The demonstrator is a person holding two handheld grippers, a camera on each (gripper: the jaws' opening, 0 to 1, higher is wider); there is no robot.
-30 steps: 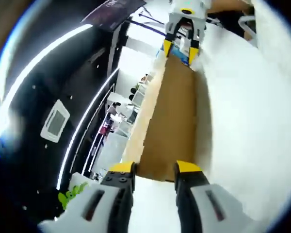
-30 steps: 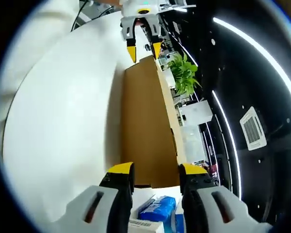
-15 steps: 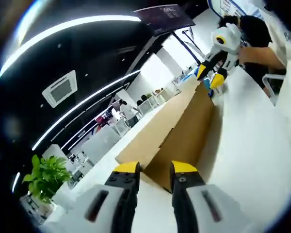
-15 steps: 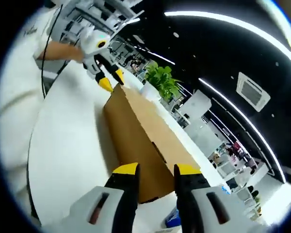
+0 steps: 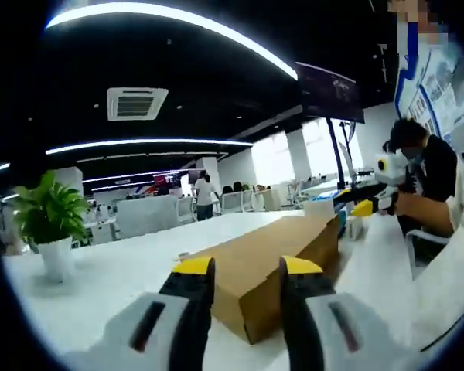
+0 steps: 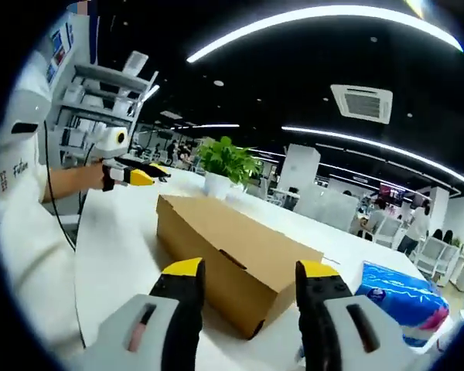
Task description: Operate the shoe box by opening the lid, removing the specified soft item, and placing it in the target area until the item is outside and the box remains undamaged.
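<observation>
Cardboard makes up the shoe box (image 5: 274, 267), plain brown and matte, long and rectangular with sharp folded edges; it lies flat on the smooth white surface (image 5: 100, 286) with its lid closed, and a small slot shows in the long side wall in the right gripper view (image 6: 232, 267); no print or label can be read on it. The left tongs (image 5: 247, 270) stand spread, their yellow-tipped black jaws either side of the box's near end and apart from it, pinching nothing; the bodies behind the jaws are pale grey plastic with a red inset. The right tongs (image 6: 251, 272) are likewise spread and hold nothing, framing the opposite end of the box. Each pair also appears small at the far end of the other's view, held in a hand: the right tongs (image 5: 369, 205) beside a person in dark clothes, the left tongs (image 6: 143, 176) on a forearm with a dark cable hanging below. Just right of the box in the right gripper view lies a soft blue plastic pack (image 6: 402, 297), glossy and crinkled, with white markings too blurred to read. A leafy green plant in a white pot (image 6: 226, 166) stands on the surface beyond the box; a white sleeve at that view's left edge carries dark lettering I cannot make out.
</observation>
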